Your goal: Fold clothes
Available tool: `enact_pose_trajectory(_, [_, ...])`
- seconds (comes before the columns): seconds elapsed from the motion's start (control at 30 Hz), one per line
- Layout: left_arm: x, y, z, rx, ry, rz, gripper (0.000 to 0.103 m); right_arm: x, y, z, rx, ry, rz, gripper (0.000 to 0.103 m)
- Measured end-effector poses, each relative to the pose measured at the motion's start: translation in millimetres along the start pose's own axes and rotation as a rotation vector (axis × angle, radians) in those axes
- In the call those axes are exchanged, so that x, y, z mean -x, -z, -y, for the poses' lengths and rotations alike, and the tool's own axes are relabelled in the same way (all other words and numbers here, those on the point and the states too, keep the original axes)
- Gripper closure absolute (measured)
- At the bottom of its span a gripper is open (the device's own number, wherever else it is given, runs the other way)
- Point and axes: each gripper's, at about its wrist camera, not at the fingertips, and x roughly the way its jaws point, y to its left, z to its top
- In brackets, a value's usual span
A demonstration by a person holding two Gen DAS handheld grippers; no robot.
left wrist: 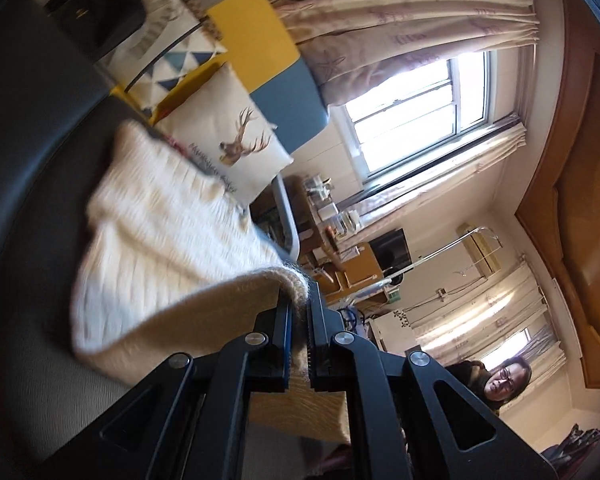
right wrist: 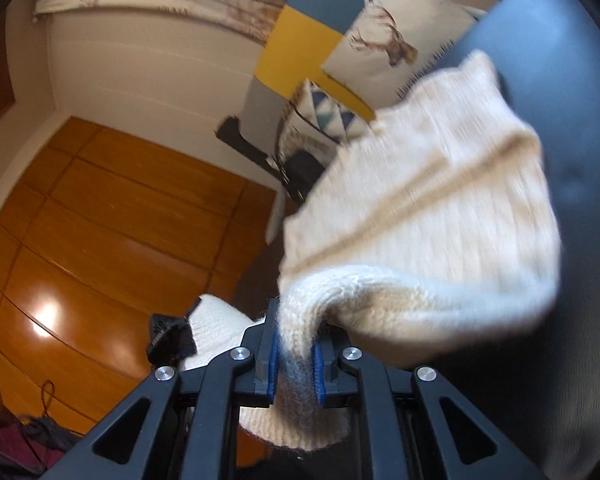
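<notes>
A cream ribbed knit sweater (left wrist: pixel 168 248) hangs lifted above the dark grey sofa seat (left wrist: pixel 32 184). My left gripper (left wrist: pixel 299 312) is shut on one edge of it, the knit pinched between the blue pads. In the right wrist view the same sweater (right wrist: pixel 432 200) billows up and to the right. My right gripper (right wrist: pixel 296 340) is shut on a thick bunched fold of it. A second gripper (right wrist: pixel 168 338) shows at lower left of that view, also holding a part of the cream knit. Both views are motion-blurred.
A deer-print cushion (left wrist: pixel 236 148) and a triangle-pattern cushion (left wrist: pixel 180 60) lean on the sofa back, with a black handbag (left wrist: pixel 96 12) beside them. A window (left wrist: pixel 416 108), curtains, a cluttered desk (left wrist: pixel 340 252) and a person (left wrist: pixel 504 380) are behind. Wooden panels (right wrist: pixel 100 220) fill the right view's left.
</notes>
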Motion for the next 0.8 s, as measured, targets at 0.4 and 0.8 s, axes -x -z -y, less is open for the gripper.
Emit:
enact_pose_trajectory(0.4, [-52.1, -76.6, -21.8, -0.018, -0.056, 0.020, 0.099, -36.8, -99.2, 21.3, -0.048, 0.035, 0.077, 0.091])
enact_pose_trajectory(0.8, [-95.9, -115.6, -39.7, -0.027, -0.125, -0.011, 0.099, -49.2, -138.5, 62.3, -0.183, 0.044, 0.119, 0.091])
